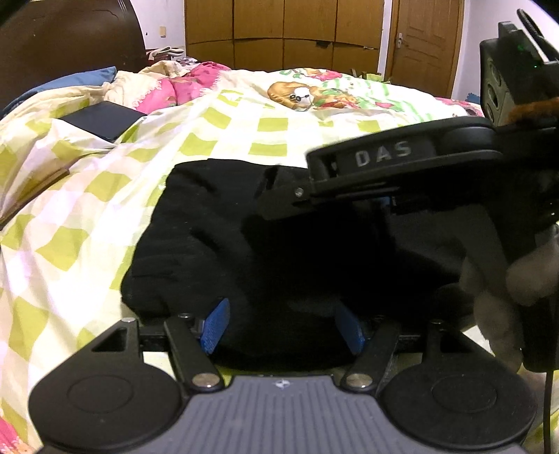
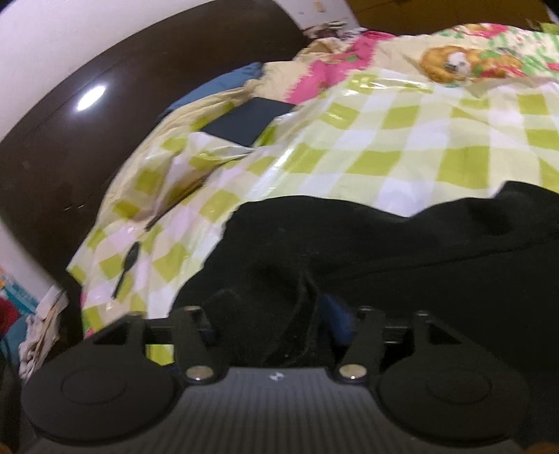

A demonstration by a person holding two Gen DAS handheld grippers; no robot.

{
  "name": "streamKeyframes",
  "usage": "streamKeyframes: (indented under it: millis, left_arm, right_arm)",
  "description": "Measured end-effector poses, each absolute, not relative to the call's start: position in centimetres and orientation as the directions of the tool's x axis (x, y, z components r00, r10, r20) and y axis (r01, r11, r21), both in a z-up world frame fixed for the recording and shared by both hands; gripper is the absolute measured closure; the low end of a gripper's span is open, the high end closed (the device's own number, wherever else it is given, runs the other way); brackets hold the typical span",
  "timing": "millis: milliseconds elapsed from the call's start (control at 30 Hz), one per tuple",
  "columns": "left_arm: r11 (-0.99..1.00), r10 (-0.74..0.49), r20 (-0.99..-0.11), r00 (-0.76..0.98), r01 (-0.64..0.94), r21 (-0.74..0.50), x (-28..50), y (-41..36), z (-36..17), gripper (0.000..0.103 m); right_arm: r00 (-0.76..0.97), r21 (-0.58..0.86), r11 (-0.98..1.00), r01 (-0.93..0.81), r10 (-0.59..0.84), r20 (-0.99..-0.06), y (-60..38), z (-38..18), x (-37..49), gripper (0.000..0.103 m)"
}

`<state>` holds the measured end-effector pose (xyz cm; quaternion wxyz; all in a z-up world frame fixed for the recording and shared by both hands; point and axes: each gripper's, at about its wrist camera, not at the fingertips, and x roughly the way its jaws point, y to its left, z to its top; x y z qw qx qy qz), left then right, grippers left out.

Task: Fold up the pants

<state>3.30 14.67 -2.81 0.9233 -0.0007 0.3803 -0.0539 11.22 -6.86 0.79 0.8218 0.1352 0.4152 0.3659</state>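
Note:
The black pants (image 1: 223,244) lie bunched on a green-and-white checked cover (image 1: 237,129) on the bed. My left gripper (image 1: 284,324) is open, its blue pads (image 1: 216,324) standing apart around the near edge of the pants. My right gripper shows in the left wrist view (image 1: 279,195) reaching in from the right over the pants. In the right wrist view the pants (image 2: 384,251) fill the lower middle, and a fold of black fabric sits between the right gripper's fingers (image 2: 297,321). One blue pad (image 2: 335,314) shows; the other is hidden by cloth.
A dark flat box (image 1: 101,120) lies on the cover at the back left. A dark brown headboard (image 2: 87,122) stands behind. A black comb (image 2: 125,272) lies near the bed's edge. Wooden wardrobes (image 1: 283,31) and a door (image 1: 426,42) stand beyond the bed.

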Motion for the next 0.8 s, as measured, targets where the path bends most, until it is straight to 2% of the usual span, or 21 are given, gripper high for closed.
streamKeyframes:
  millis: [133, 400, 500, 533, 567, 633, 733, 800]
  left_arm:
    - [0.995, -0.096, -0.706, 0.702, 0.080, -0.056, 3.3, 15.0, -2.5, 0.022]
    - [0.994, -0.100, -0.705, 0.702, 0.095, -0.046, 3.3, 14.8, -2.9, 0.022]
    - [0.994, -0.108, -0.699, 0.706, 0.097, -0.056, 3.5, 15.0, -3.0, 0.022]
    - [0.994, -0.110, -0.698, 0.708, 0.097, -0.058, 3.6, 15.0, -3.1, 0.022]
    - [0.993, -0.114, -0.694, 0.711, 0.097, -0.064, 3.7, 15.1, -3.1, 0.022]
    - [0.993, -0.115, -0.691, 0.713, 0.101, -0.060, 4.1, 15.1, -3.1, 0.022]
    - [0.992, -0.124, -0.681, 0.722, 0.108, -0.067, 4.3, 15.5, -2.8, 0.022]
    - [0.992, -0.128, -0.679, 0.723, 0.108, -0.073, 4.6, 15.7, -3.0, 0.022]
  right_arm:
    - [0.421, 0.416, 0.749, -0.516, 0.644, -0.638, -5.1, 0.6, 10.7, 0.026]
    - [0.422, 0.353, 0.767, -0.536, 0.606, -0.675, -5.5, 0.5, 9.7, 0.027]
    - [0.414, 0.345, 0.774, -0.531, 0.592, -0.691, -5.7, 0.1, 9.8, 0.034]
    - [0.412, 0.353, 0.775, -0.524, 0.594, -0.691, -5.9, 0.1, 10.0, 0.040]
    - [0.414, 0.362, 0.784, -0.505, 0.588, -0.695, -6.1, 0.1, 10.3, 0.056]
    - [0.392, 0.461, 0.779, -0.425, 0.617, -0.682, -7.3, -0.3, 11.5, 0.069]
    - [0.365, 0.573, 0.751, -0.329, 0.660, -0.656, -9.2, -0.7, 12.3, 0.069]
    - [0.375, 0.499, 0.788, -0.361, 0.613, -0.696, -8.4, -0.5, 11.9, 0.073]
